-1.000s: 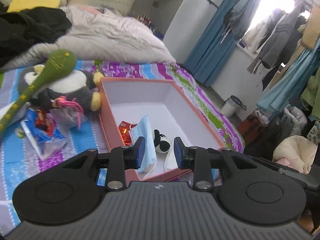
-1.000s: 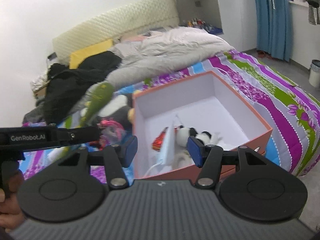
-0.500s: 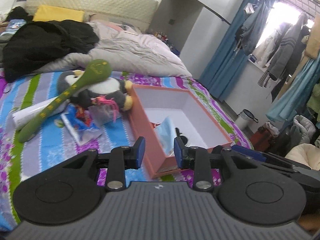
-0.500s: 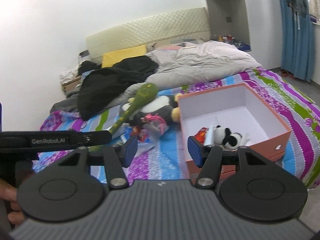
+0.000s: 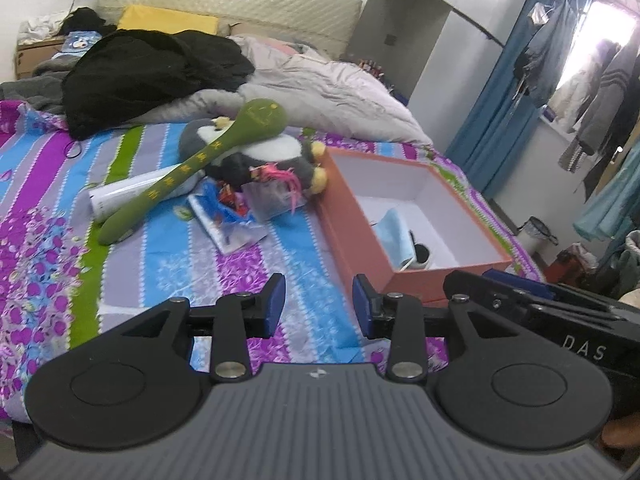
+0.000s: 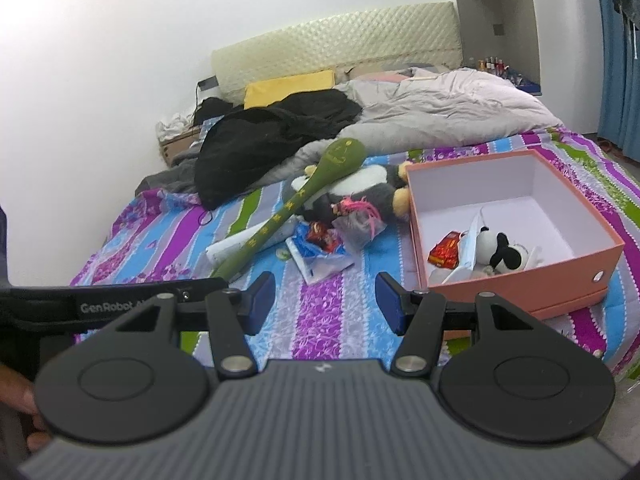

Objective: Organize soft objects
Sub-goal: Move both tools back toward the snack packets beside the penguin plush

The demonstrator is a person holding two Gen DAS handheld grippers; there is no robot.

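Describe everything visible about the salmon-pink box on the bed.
The salmon-pink box is an open, lidless rectangular carton, seemingly stiff card, with white inner walls and a small round eyelet on one outer side. It sits upright on the striped bedspread. Inside lie a black-and-white plush toy, a pale blue face mask and a red wrapper. A grey plush penguin rests against its far corner.

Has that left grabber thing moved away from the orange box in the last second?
Yes. The left gripper has drawn back from the orange box, off its near corner, empty, its jaws just opening wider.
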